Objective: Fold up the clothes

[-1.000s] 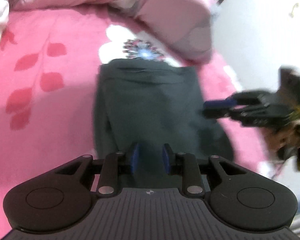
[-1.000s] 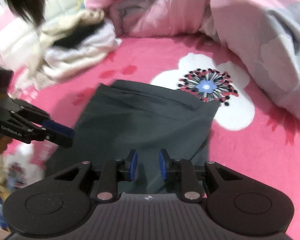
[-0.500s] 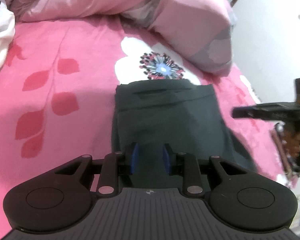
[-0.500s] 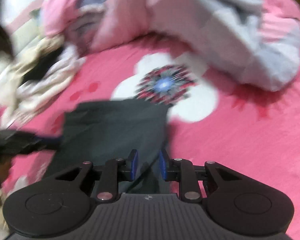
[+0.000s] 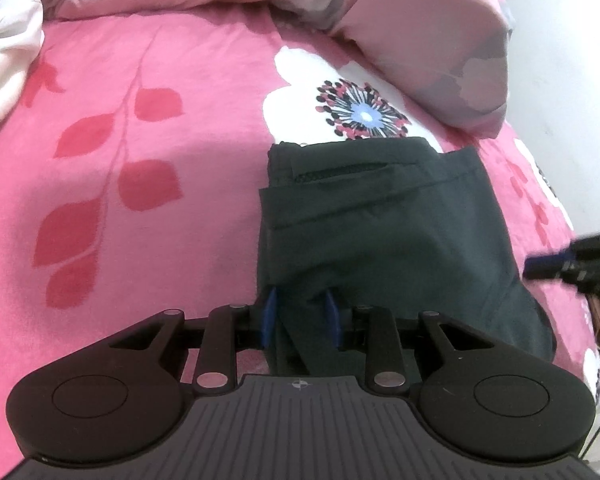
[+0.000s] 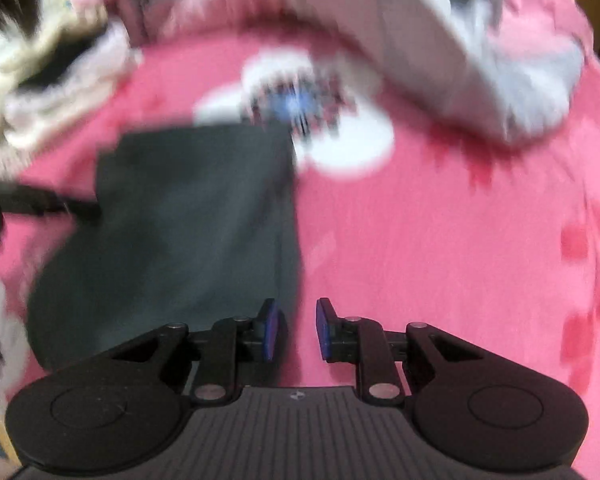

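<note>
Left wrist view first: over on your far left there's a white garment (image 5: 4, 60) bunched at the edge of the bed, then a long stretch of pink bedsheet (image 5: 140, 200) with red leaf prints. Your left gripper (image 5: 300, 316) sits at the near end of the folded dark trousers (image 5: 380, 232), jaws narrow with a fold of the dark fabric running between the blue pads, though I can't tell if they're really pinching it. The trousers lie flat on the bed, far end just below the big white flower print (image 5: 360, 112), with the pink duvet (image 5: 420, 40) heaped beyond that. At the right edge your right gripper (image 5: 572, 264) pokes in beside the trousers, blurry.

Right wrist view is smeared by motion. The trousers (image 6: 188, 220) fill the left half, and your right gripper (image 6: 296, 328) has its jaws narrowly apart with nothing between them, right at the trousers' right edge over pink sheet.
</note>
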`<control>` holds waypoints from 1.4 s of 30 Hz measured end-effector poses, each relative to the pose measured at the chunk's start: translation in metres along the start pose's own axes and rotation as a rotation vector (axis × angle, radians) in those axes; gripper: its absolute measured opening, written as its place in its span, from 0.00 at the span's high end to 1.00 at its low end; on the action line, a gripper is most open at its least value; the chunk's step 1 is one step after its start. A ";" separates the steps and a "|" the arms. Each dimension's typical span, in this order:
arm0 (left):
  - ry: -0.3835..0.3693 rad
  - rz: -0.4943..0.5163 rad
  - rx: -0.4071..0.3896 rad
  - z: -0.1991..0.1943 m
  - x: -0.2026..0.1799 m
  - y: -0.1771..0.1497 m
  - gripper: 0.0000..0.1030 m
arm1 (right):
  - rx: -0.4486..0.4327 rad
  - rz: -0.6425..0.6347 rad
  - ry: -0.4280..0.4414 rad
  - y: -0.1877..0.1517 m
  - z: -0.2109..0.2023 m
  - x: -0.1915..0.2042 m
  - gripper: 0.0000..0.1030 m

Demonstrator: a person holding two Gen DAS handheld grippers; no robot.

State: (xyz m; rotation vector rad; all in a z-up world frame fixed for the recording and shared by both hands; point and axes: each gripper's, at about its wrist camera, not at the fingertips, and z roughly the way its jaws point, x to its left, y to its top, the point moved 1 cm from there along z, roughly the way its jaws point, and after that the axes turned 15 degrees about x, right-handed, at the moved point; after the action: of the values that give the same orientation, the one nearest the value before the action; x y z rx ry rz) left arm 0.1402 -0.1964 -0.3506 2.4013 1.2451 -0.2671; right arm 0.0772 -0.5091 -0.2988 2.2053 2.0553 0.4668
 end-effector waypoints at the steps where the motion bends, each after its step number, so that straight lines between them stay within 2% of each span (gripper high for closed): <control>1: 0.003 -0.002 0.001 0.000 0.000 0.000 0.74 | -0.039 -0.006 0.025 0.009 -0.002 0.002 0.78; 5: 0.016 -0.023 -0.002 0.002 -0.002 0.002 0.74 | -0.116 -0.031 0.132 0.045 0.022 0.010 0.78; 8: 0.000 -0.076 -0.013 0.002 0.004 0.004 0.73 | -0.114 0.062 0.153 0.065 0.062 -0.003 0.78; 9: -0.006 -0.095 -0.017 0.001 0.007 0.005 0.72 | -0.123 0.127 0.176 0.067 0.065 -0.013 0.78; 12: -0.066 -0.185 -0.050 -0.010 0.020 0.007 0.67 | -0.177 0.292 0.250 0.065 0.059 -0.039 0.76; 14: -0.128 -0.251 -0.076 -0.019 0.032 0.006 0.51 | -0.201 0.341 0.286 0.056 0.043 -0.049 0.73; 15: -0.163 -0.278 -0.074 -0.020 0.037 0.006 0.45 | -0.188 0.354 0.303 0.049 0.039 -0.054 0.66; 16: -0.199 -0.302 -0.067 -0.020 0.043 0.006 0.32 | -0.163 0.367 0.321 0.043 0.037 -0.060 0.56; 17: -0.228 -0.316 -0.044 -0.018 0.048 0.007 0.26 | -0.133 0.382 0.337 0.040 0.039 -0.065 0.52; 20: -0.269 -0.310 0.034 0.000 0.054 0.012 0.25 | -0.046 0.445 0.415 0.029 0.051 -0.082 0.50; 23: -0.319 -0.288 0.039 0.009 0.057 0.020 0.24 | 0.006 0.502 0.523 0.024 0.075 -0.094 0.44; 26: -0.370 -0.265 0.037 0.018 0.060 0.028 0.25 | 0.039 0.504 0.661 0.032 0.097 -0.098 0.39; 30: -0.438 -0.234 0.035 0.029 0.063 0.039 0.27 | 0.048 0.464 0.784 0.056 0.114 -0.097 0.39; 33: -0.479 -0.211 0.029 0.037 0.064 0.046 0.29 | 0.063 0.405 0.835 0.075 0.124 -0.087 0.38; 35: -0.488 -0.197 0.017 0.040 0.061 0.047 0.34 | 0.078 0.361 0.845 0.085 0.128 -0.078 0.38; 38: -0.497 -0.205 0.000 0.045 0.059 0.049 0.54 | 0.088 0.336 0.863 0.092 0.131 -0.067 0.50; 40: -0.485 -0.200 -0.018 0.043 0.057 0.048 0.62 | 0.087 0.327 0.855 0.095 0.131 -0.060 0.63; 42: -0.477 -0.192 -0.037 0.039 0.055 0.047 0.68 | 0.066 0.323 0.840 0.095 0.125 -0.055 0.69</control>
State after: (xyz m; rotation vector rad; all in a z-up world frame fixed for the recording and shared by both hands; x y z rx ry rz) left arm 0.2110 -0.1979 -0.3923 2.0177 1.2310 -0.8124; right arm 0.2009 -0.5545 -0.4000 2.6801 1.9941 1.6072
